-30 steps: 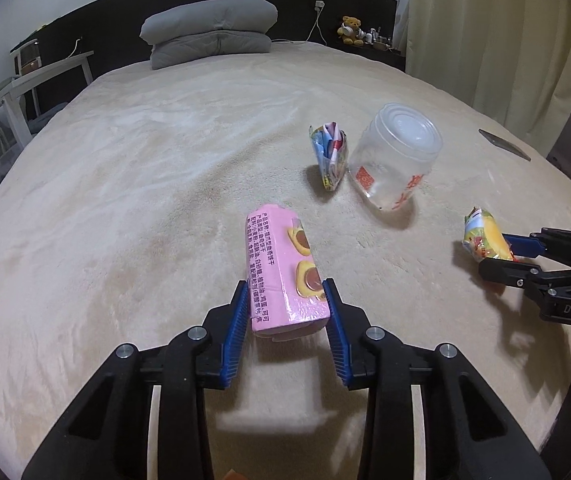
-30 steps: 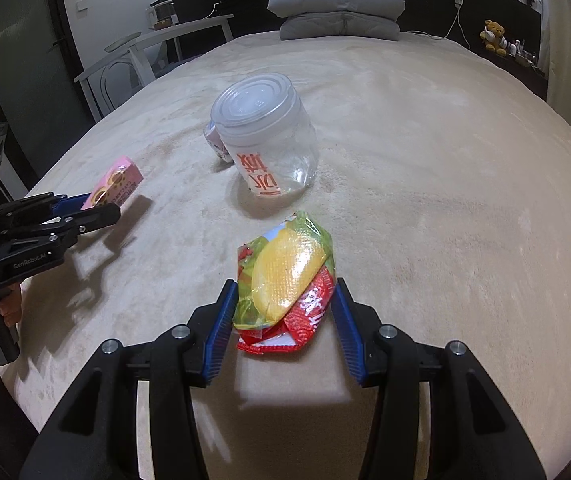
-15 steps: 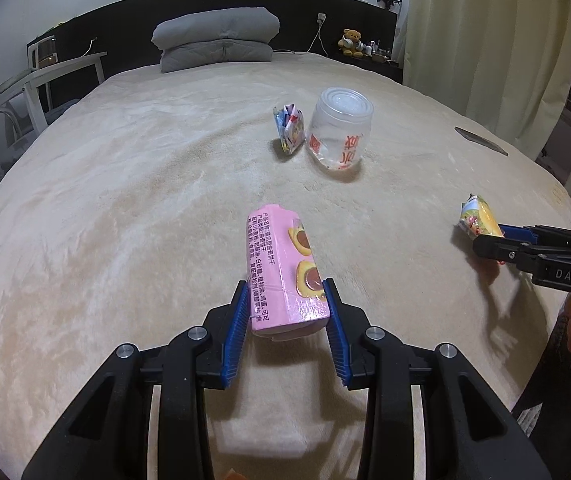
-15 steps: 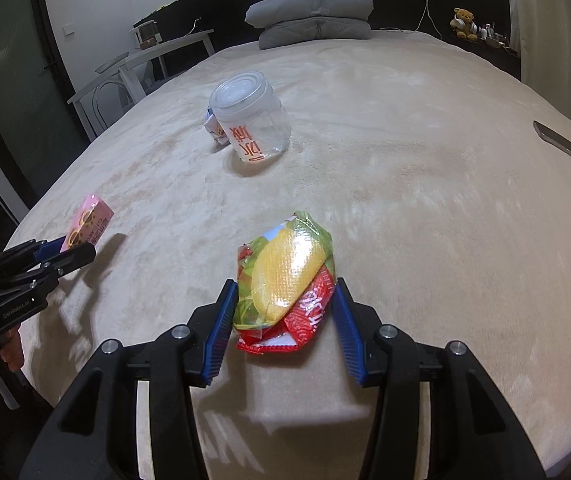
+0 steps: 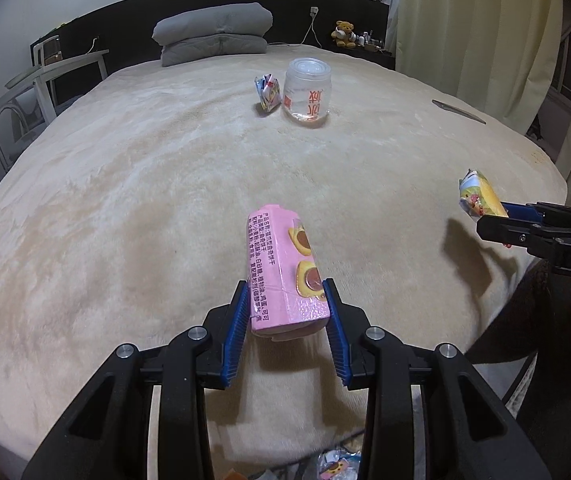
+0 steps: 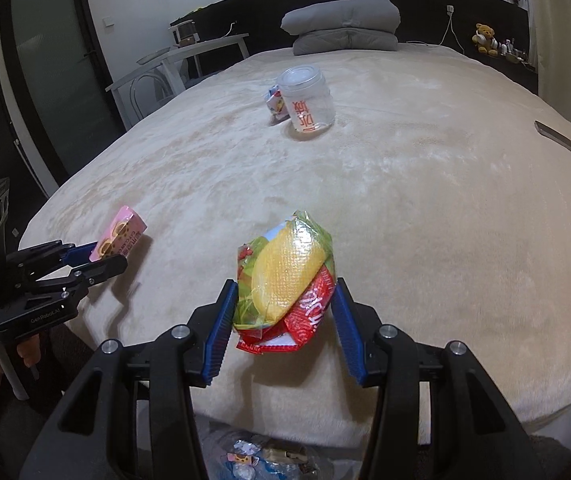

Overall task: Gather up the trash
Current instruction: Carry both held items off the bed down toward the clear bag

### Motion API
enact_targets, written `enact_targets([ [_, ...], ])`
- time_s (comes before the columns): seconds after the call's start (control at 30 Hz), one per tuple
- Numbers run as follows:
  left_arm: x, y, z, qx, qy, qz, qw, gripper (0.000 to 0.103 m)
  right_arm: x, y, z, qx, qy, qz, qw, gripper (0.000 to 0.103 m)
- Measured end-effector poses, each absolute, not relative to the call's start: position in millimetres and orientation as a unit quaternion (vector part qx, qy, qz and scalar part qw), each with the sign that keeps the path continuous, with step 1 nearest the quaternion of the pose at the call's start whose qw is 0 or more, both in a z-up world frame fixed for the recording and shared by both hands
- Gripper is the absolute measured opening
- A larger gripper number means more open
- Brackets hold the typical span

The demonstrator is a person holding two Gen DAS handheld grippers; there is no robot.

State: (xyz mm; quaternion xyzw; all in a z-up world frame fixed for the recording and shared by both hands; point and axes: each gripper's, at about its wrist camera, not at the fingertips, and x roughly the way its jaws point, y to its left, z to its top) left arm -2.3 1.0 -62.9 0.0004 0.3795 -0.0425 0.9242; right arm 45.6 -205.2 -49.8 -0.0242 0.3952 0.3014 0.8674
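Left gripper (image 5: 287,316) is clamping the pink box (image 5: 283,270), right gripper (image 6: 283,320) the wrapper (image 6: 285,276), both hanging over the bed (image 5: 125,200) edge, apparently for binning.

The left gripper (image 5: 287,316) is clamped on a pink snack box (image 5: 283,268), blue pads pressing both its sides. The right gripper (image 6: 283,314) pinches a crumpled yellow-and-red snack wrapper (image 6: 285,276) the same way. Both are held level, side by side and apart
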Motion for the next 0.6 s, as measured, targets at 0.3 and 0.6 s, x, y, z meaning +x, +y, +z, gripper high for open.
enact_targets([
  [0.3, -60.5, -16.3, -72.4, 0.002, 0.388, -0.051, 0.92, 0.036, -7.2, -211.1, -57.8, -0.044, 0.396, 0.312, 0.863, 0.048],
  [0.6, -98.5, -38.8, -88.0, -0.006, 0.411, -0.057, 0.91, 0.036, -57.4, -211.0, -70.4, -0.073, 0.403, 0.321, 0.854, 0.048],
])
